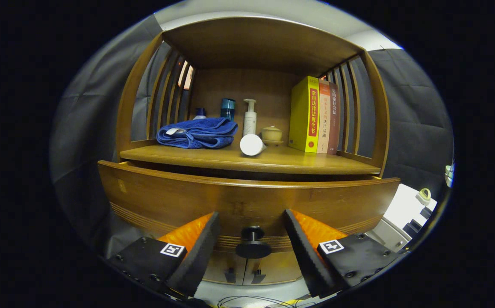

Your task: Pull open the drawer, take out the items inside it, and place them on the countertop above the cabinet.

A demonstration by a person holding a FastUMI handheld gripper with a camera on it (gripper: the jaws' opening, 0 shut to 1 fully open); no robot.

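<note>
Jaws spread wide, straddling the drawer knob (252,244); blue towel (197,133), white bottle (252,144) and books (316,115) crowd the countertop (247,160).

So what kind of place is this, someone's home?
More likely a staged booth than a real home: dark cloth wall hangs behind a wooden cabinet dressed with books, a blue towel and toiletries. The hand-held gripper is open around the drawer knob.

Brown wooden drawer (247,199) — blue towel (198,133), yellow book (305,114)

Wooden drawer (247,201) partly open, knob (253,244) forward.
</note>
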